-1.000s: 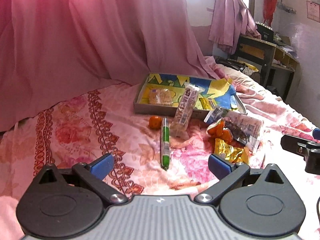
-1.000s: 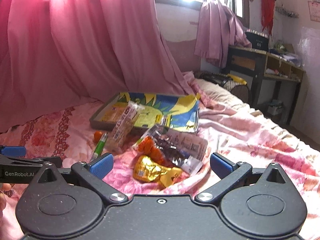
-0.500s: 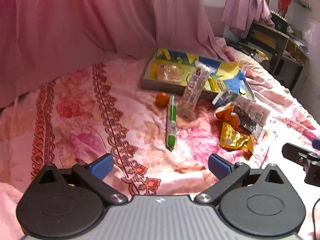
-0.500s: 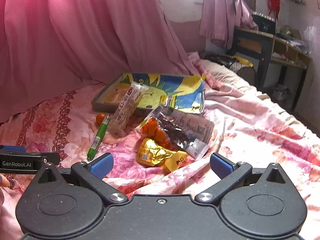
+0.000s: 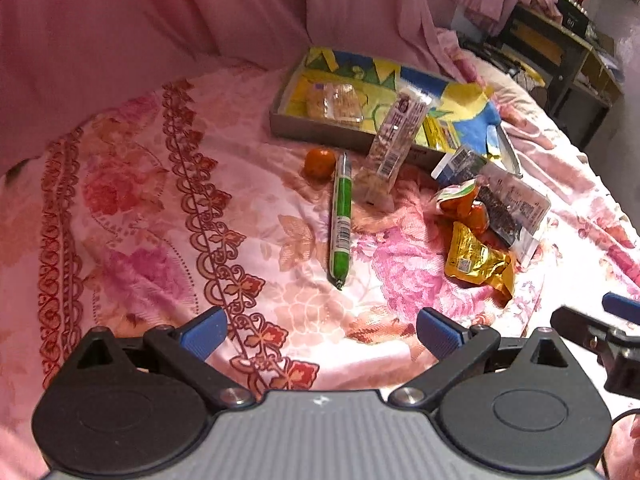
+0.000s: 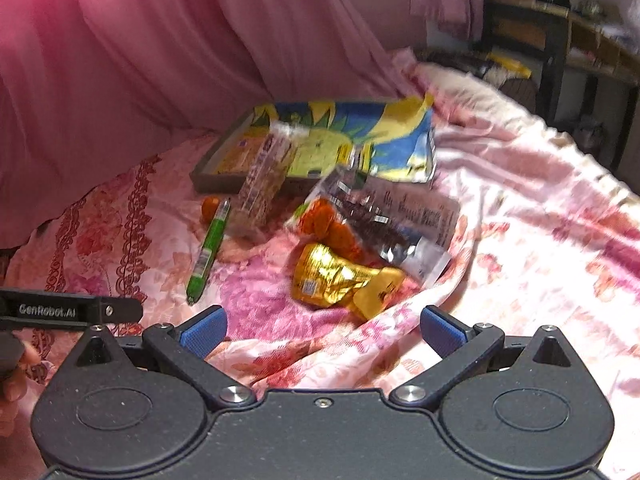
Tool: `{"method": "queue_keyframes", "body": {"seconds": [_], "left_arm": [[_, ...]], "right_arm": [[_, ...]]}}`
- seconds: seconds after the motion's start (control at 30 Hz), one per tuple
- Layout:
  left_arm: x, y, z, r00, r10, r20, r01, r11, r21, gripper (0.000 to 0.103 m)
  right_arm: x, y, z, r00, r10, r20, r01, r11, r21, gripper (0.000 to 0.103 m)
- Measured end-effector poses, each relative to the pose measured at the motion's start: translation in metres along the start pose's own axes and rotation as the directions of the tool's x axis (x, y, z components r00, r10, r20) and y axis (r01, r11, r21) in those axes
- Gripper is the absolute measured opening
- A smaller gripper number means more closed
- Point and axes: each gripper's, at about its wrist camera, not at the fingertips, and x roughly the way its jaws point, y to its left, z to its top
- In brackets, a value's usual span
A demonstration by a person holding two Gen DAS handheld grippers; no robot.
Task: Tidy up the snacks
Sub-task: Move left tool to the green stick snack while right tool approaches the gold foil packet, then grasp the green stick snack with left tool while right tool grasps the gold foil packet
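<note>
The left gripper (image 5: 320,330) is spread wide with nothing between its blue pads, held above the floral bedspread (image 5: 132,208) short of the snacks. The right gripper (image 6: 322,328) is just as wide and empty, hovering over rumpled cloth just short of a gold packet (image 6: 336,280).

The snacks lie in a loose cluster on the bed. A green stick (image 5: 341,216) lies lengthwise on the cloth, its far tip beside a small orange (image 5: 320,163). A long clear pack (image 5: 394,144) leans tilted with its upper end over the near wall of a tray (image 5: 320,132) and its lower end on the bedspread. Inside the tray, on a blue and yellow lining, sit a clear cracker pack (image 5: 336,102) and a few yellow sachets (image 5: 436,136). To the right, an orange packet (image 5: 464,206), a clear bag with dark contents (image 5: 508,208) and the gold packet overlap in a heap; a small blue-and-white packet (image 5: 456,164) lies at the tray's corner.

A pink curtain (image 5: 160,32) hangs behind the bed. A dark desk (image 5: 560,48) stands at far right. In the right wrist view, fingers (image 6: 16,376) show at the left edge beneath the other gripper's arm.
</note>
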Motion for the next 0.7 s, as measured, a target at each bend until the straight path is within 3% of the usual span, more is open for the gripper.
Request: {"method": "queue_keyframes", "body": {"seconds": [0.17, 0.4, 0.63, 0.7], "left_arm": [[0.025, 0.006, 0.016, 0.998, -0.016, -0.069, 0.015, 1.0, -0.005, 0.103], [0.061, 0.007, 0.036, 0.994, 0.001, -0.113, 0.002, 1.0, 0.024, 0.103], [0.091, 0.01, 0.05, 0.991, -0.035, -0.127, 0.033, 0.999, -0.015, 0.103], [0.098, 0.01, 0.054, 0.992, -0.034, -0.122, 0.033, 0.999, -0.015, 0.103]], "right_arm": [[0.022, -0.01, 0.011, 0.995, 0.044, -0.092, -0.043, 0.999, 0.011, 0.102], [0.052, -0.021, 0.035, 0.993, 0.069, -0.093, -0.076, 0.995, -0.071, 0.102], [0.094, -0.017, 0.053, 0.963, 0.187, -0.196, -0.224, 0.956, -0.188, 0.102], [0.101, -0.013, 0.055, 0.962, 0.187, -0.198, -0.235, 0.939, -0.251, 0.101]]}}
